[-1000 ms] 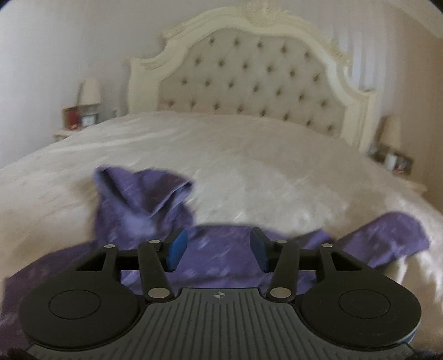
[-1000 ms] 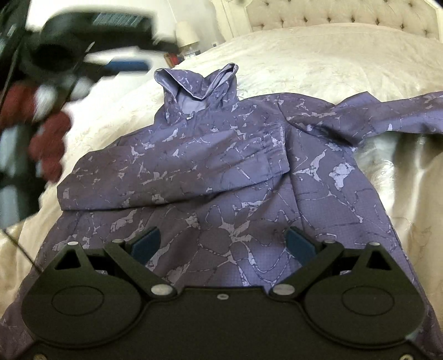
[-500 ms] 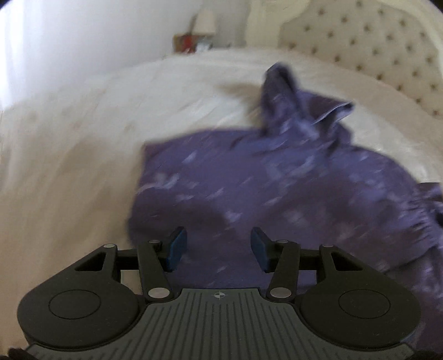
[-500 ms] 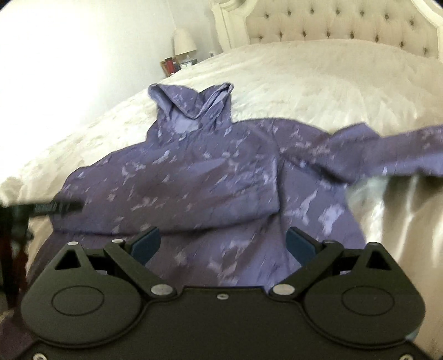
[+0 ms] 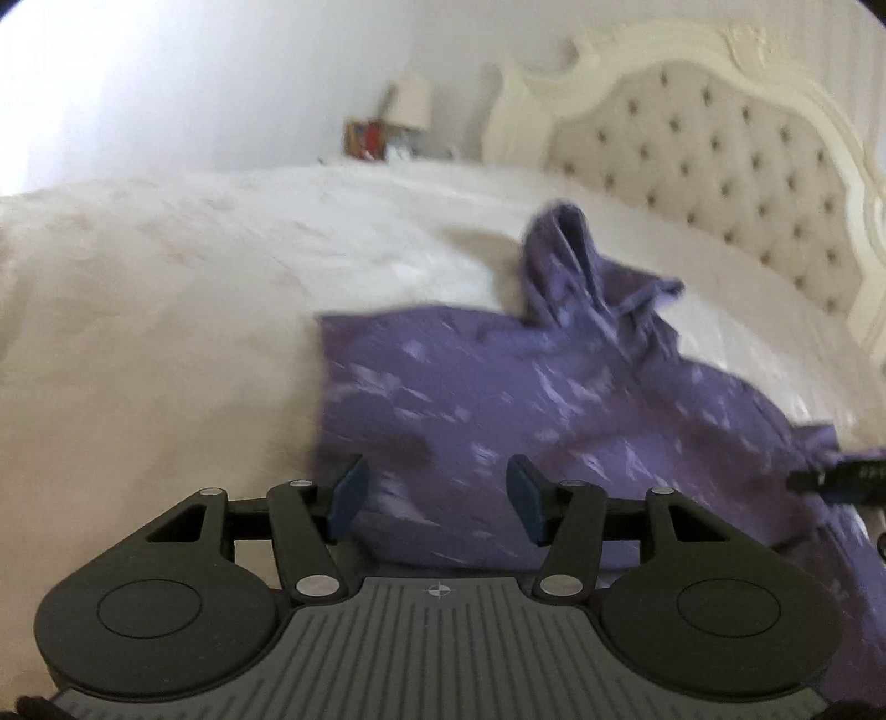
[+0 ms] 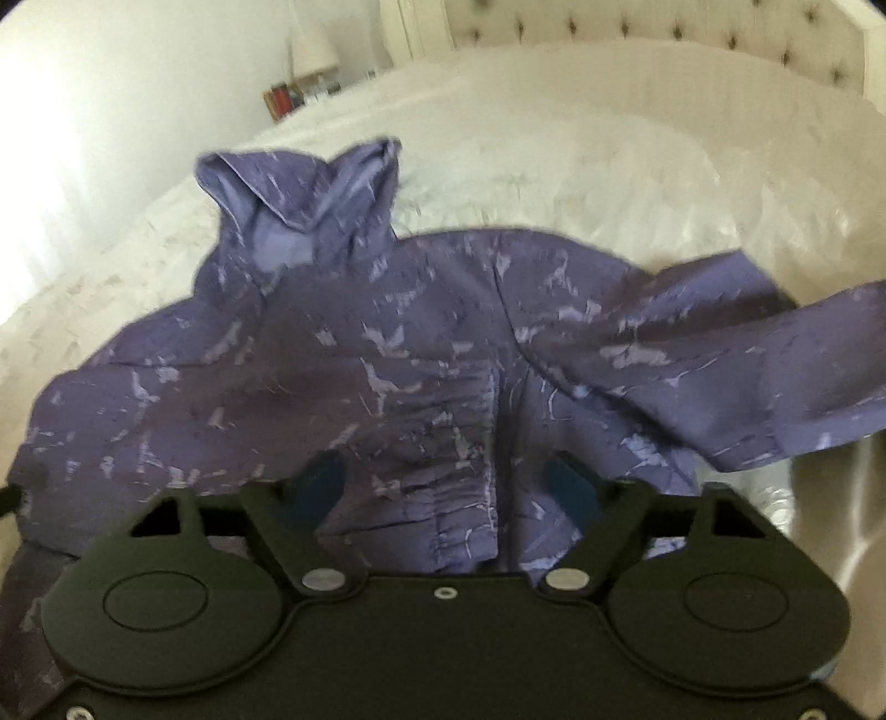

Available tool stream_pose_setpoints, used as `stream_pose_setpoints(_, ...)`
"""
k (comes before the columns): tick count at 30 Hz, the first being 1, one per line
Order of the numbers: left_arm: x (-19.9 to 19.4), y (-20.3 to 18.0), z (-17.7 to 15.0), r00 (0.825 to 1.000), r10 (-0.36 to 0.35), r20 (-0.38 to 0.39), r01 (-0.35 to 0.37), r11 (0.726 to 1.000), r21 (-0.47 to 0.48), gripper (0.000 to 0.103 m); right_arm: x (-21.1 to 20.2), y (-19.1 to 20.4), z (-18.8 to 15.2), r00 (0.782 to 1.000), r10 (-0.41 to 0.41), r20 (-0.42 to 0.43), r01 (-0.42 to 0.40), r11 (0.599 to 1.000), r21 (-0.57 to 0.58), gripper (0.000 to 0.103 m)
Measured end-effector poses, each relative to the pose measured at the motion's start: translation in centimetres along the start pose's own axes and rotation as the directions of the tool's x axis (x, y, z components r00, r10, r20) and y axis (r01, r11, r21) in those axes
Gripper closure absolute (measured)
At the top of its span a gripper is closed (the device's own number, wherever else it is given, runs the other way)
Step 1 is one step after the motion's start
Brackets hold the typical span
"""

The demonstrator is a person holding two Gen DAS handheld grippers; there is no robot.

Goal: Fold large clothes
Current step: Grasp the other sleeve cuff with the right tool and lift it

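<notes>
A purple hoodie (image 5: 498, 399) with pale marbled marks lies spread on a cream bedspread (image 5: 166, 332), its hood (image 5: 581, 266) toward the headboard. My left gripper (image 5: 437, 498) hovers over the hoodie's near left edge. Its jaws are opening, and the cloth lies below them, not pinched. In the right wrist view the hoodie (image 6: 387, 332) fills the middle, with its hood (image 6: 299, 194) at the upper left and one sleeve (image 6: 775, 360) stretched to the right. My right gripper (image 6: 443, 490) is low over the body, its jaws closing around a bunched ridge of cloth that rises between the pads.
A tufted cream headboard (image 5: 720, 166) stands at the far end of the bed. A bedside table with a lamp (image 5: 410, 105) and small items sits left of it, and the lamp (image 6: 313, 50) also shows in the right wrist view. Bare bedspread (image 6: 609, 138) surrounds the hoodie.
The left gripper swung left and sank toward the hoodie's left edge. The right gripper pushed forward over the hoodie, its jaws narrowed, and cloth bunched up between them.
</notes>
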State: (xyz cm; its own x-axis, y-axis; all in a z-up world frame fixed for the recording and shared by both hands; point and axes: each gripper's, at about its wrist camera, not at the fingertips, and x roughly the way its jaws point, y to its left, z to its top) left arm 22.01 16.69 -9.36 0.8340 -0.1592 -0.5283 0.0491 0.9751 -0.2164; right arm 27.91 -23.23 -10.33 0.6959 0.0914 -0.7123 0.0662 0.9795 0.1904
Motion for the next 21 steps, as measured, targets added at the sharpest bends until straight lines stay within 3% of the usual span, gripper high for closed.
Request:
stream_pose_setpoints(3,-0.3,2.1,0.1,0.999,0.045,0.018,-0.044,0.998,-0.04,0.049,0.4,0.9,-0.2,1.0,-0.029,-0.006,0.029,0.998,-0.052,0.061)
stream_pose_setpoints(6,0.1,4.2,0.5,0.998,0.07,-0.001,-0.07,0.992,-0.108,0.049,-0.4,1.8,-0.1,0.997,-0.07,0.024,0.073,0.989,-0.13,0.074)
stream_pose_setpoints(12,-0.1,5.9,1.1,0.994,0.102,-0.029,-0.105,0.984,-0.142,0.049,-1.1,0.5,0.5,0.985,-0.164,0.055,0.169,0.979,-0.118,0.076)
stream_pose_setpoints(16,-0.4,5.1,0.8,0.994,0.09,-0.061,-0.093,0.995,-0.045,0.049,-0.8,-0.4,0.9,0.99,-0.139,0.028,0.141,0.989,-0.052,0.076)
stream_pose_setpoints(21,0.1,3.1,0.2,0.995,0.052,-0.088,-0.044,0.994,0.098,0.049,-0.7,0.3,1.3,0.988,-0.15,0.026,0.152,0.984,-0.088,0.076)
